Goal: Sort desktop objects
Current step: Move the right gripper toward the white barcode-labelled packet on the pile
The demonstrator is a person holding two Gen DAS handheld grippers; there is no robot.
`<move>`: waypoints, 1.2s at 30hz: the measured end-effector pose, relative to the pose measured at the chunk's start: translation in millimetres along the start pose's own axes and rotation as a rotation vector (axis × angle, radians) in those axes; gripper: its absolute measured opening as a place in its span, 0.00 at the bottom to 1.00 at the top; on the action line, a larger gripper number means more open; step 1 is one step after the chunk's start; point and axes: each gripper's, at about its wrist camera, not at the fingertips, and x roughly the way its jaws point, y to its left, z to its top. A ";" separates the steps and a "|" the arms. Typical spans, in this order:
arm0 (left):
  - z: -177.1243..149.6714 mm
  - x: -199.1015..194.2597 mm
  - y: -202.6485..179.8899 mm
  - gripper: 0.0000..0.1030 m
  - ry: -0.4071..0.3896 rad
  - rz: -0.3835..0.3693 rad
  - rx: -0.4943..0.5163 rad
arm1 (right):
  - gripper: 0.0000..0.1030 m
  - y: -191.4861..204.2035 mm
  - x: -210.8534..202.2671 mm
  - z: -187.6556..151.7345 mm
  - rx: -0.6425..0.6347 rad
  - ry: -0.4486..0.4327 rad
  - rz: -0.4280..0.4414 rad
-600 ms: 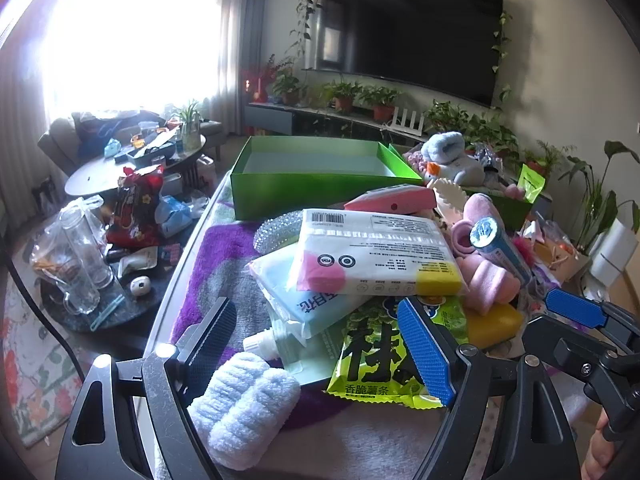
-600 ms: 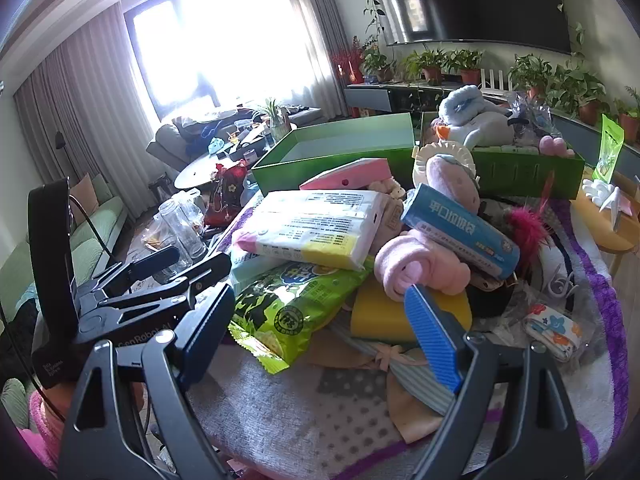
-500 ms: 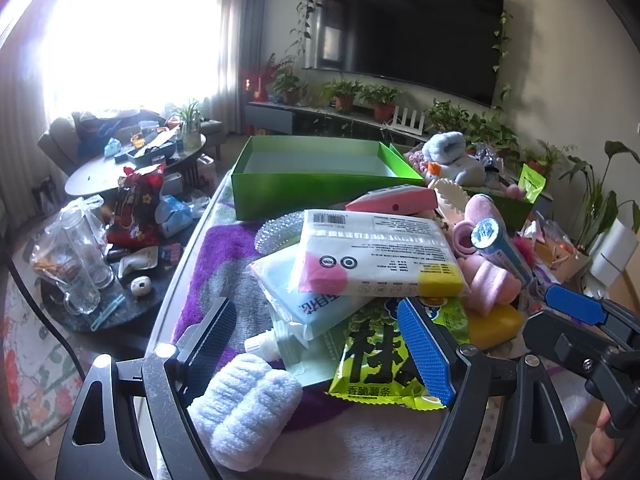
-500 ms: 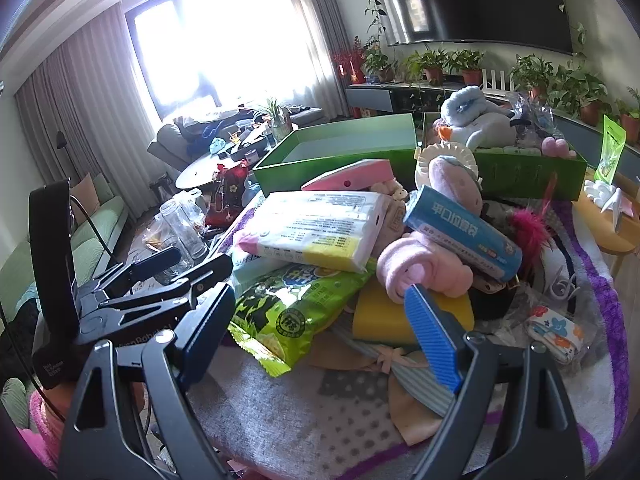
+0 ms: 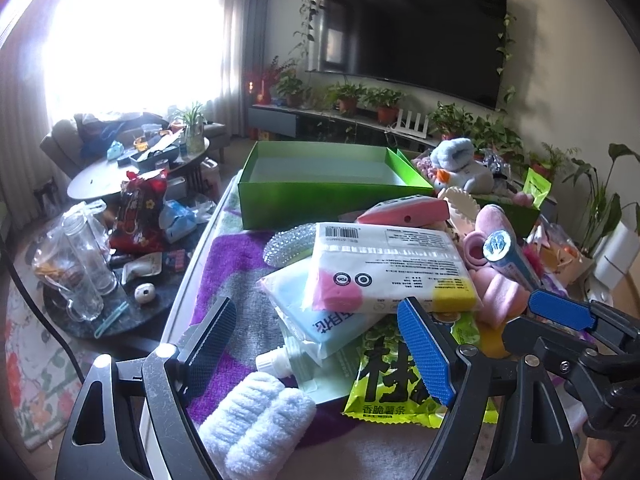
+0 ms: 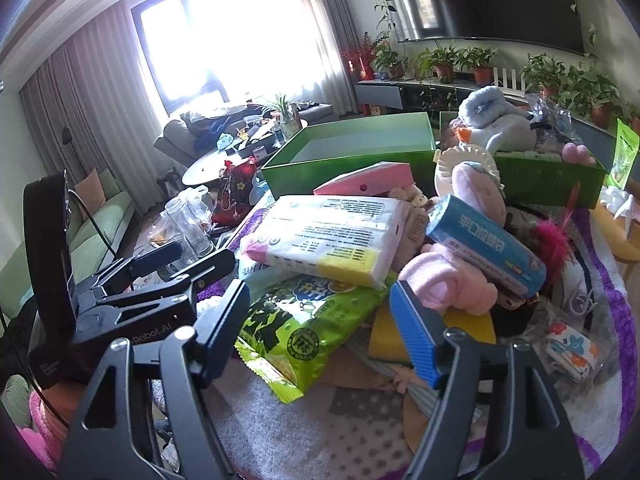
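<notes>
Change: none, pile untouched | left gripper and right gripper still gaping, empty | sorting unstarted

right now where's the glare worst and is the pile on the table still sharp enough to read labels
Left wrist view: the window blows out white, yet the barcode on the white pack and the green snack bag print stay sharp. Right wrist view: the window glares too; the blue tube reads clearly; edges bend from fisheye.
</notes>
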 end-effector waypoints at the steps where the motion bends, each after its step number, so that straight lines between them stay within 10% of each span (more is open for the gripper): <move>1: 0.5 0.6 -0.3 0.81 -0.001 -0.001 0.001 | 0.69 0.8 0.7 0.5 -0.004 0.000 0.000; 36: 17.0 22.5 10.4 0.81 0.026 -0.012 -0.005 | 0.59 -0.6 33.5 20.1 0.071 0.061 -0.009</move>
